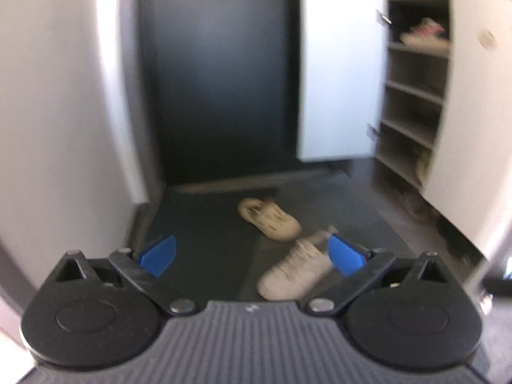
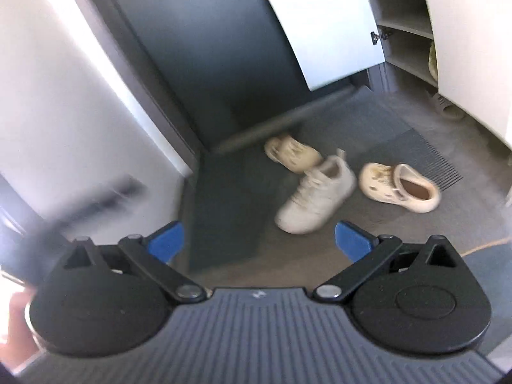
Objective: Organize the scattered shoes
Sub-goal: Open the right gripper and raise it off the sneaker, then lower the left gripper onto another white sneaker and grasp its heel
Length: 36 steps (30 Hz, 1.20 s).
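Both views looked down at an entryway floor. The left tool [image 1: 252,256] stood with its blue pads wide apart and nothing between them, hanging above a dark doormat [image 1: 204,240]. The right tool [image 2: 259,243] was likewise spread wide and empty, well above the floor.

Three pale shoes lay scattered on the floor. A white sneaker [image 2: 315,196] sat near the mat's edge, toe toward the camera. Just behind it, touching or nearly touching its heel, lay a cream foam shoe [image 2: 292,153] close to the threshold of a dark door [image 2: 204,48]. To the sneaker's right, just beside it but apart, rested a cream clog [image 2: 400,187] with its opening turned to the right. In the left view only the sneaker [image 1: 296,272] and the foam shoe [image 1: 270,219] appeared, the sneaker partly behind the right-hand blue pad.

A white shoe cabinet [image 1: 416,92] stood at the right with its door [image 1: 339,70] swung open. A light sneaker with pinkish detail [image 1: 424,33] sat on an upper shelf; another pale shoe [image 2: 432,59] showed on a lower shelf. A grey slide sandal [image 2: 448,108] lay on the floor beside the cabinet's base.
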Motion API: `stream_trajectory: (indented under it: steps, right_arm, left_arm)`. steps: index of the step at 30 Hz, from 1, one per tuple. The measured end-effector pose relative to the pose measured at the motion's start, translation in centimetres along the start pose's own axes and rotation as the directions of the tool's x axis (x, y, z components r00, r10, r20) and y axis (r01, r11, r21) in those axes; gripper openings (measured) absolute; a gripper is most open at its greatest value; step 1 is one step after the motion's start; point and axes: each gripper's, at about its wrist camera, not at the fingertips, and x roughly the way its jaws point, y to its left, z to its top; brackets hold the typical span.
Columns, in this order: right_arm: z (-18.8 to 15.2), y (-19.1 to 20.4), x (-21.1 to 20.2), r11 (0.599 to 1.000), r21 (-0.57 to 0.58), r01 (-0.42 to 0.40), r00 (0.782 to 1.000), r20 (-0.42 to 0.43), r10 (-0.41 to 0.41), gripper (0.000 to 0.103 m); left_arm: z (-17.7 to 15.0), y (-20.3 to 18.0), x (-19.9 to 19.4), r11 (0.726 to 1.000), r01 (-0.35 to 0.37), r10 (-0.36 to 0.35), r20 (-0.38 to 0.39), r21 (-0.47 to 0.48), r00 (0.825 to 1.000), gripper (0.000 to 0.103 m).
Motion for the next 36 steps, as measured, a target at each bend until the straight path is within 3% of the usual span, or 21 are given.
stream_trajectory:
  steps: [2, 4, 6, 9, 13, 15, 19, 21, 24, 26, 29, 32, 33, 36]
  right_arm:
    - [0.4, 0.4, -1.4, 0.999, 0.024, -0.037, 0.999, 0.024, 0.036, 0.103]
    - [0.6, 1.0, -3.2, 0.998, 0.021, -0.067, 0.996, 0.060, 0.066, 0.103]
    - [0.6, 1.2, -5.0, 0.996, 0.007, -0.092, 0.990, 0.110, 0.091, 0.103]
    - [0.0, 0.9, -7.4, 0.990, 0.011, -0.139, 0.974, 0.181, 0.135, 0.103]
    - [-1.5, -1.0, -7.2, 0.992, 0.055, -0.116, 0.969, 0.227, 0.101, 0.103]
    - [-1.8, -1.7, -6.1, 0.991, 0.085, -0.107, 0.976, 0.198, 0.088, 0.103]
    - [-2.0, -3.1, -2.4, 0.968, 0.227, -0.102, 0.992, 0.092, 0.083, 0.103]
    - [-2.3, -3.7, -0.7, 0.960, 0.272, -0.059, 0.998, 0.052, 0.047, 0.103]
    - [-2.7, -5.5, 2.5, 0.917, 0.397, 0.026, 0.999, -0.045, -0.009, 0.103]
    - [-2.5, -6.5, 4.7, 0.884, 0.465, 0.044, 0.995, -0.097, 0.001, 0.103]
    - [-1.3, -6.6, 7.3, 0.905, 0.421, 0.067, 0.992, -0.128, -0.013, 0.103]
    - [-0.3, -7.4, 10.0, 0.897, 0.427, 0.112, 0.985, -0.168, -0.043, 0.103]
    - [0.0, -7.8, 11.3, 0.888, 0.443, 0.125, 0.982, -0.184, -0.046, 0.103]
    - [0.3, -8.0, 13.9, 0.883, 0.449, 0.134, 0.972, -0.232, -0.029, 0.103]
  left_arm:
    - [-0.6, -1.0, 0.6, 0.998, 0.044, -0.045, 0.018, 0.047, 0.999, 0.103]
    - [-2.3, -2.5, 2.0, 0.976, 0.103, -0.123, 0.092, 0.191, 0.988, 0.103]
    - [-4.0, -3.8, 3.2, 0.937, 0.141, -0.196, 0.145, 0.320, 0.970, 0.103]
    - [-8.0, -6.3, 8.7, 0.839, 0.171, -0.255, 0.097, 0.516, 0.962, 0.103]
    - [-10.7, -7.6, 15.2, 0.805, 0.218, -0.258, -0.006, 0.552, 0.966, 0.103]
    - [-11.8, -8.4, 18.9, 0.783, 0.227, -0.244, -0.050, 0.579, 0.969, 0.103]
    - [-12.7, -8.7, 25.2, 0.729, 0.269, -0.298, -0.063, 0.630, 0.953, 0.103]
    - [-13.0, -8.4, 27.6, 0.725, 0.282, -0.308, -0.070, 0.628, 0.949, 0.103]
    - [-13.1, -7.8, 32.8, 0.761, 0.296, -0.294, -0.101, 0.577, 0.951, 0.103]
    - [-12.9, -7.1, 35.8, 0.788, 0.308, -0.290, -0.119, 0.534, 0.950, 0.103]
    - [-12.8, -6.6, 39.4, 0.795, 0.291, -0.270, -0.119, 0.533, 0.956, 0.103]
    - [-11.9, -6.2, 43.6, 0.755, 0.338, -0.293, -0.172, 0.562, 0.940, 0.103]
    - [-11.4, -6.0, 45.0, 0.760, 0.365, -0.305, -0.200, 0.537, 0.931, 0.103]
    - [-10.5, -5.3, 48.9, 0.780, 0.469, -0.378, -0.286, 0.415, 0.881, 0.103]
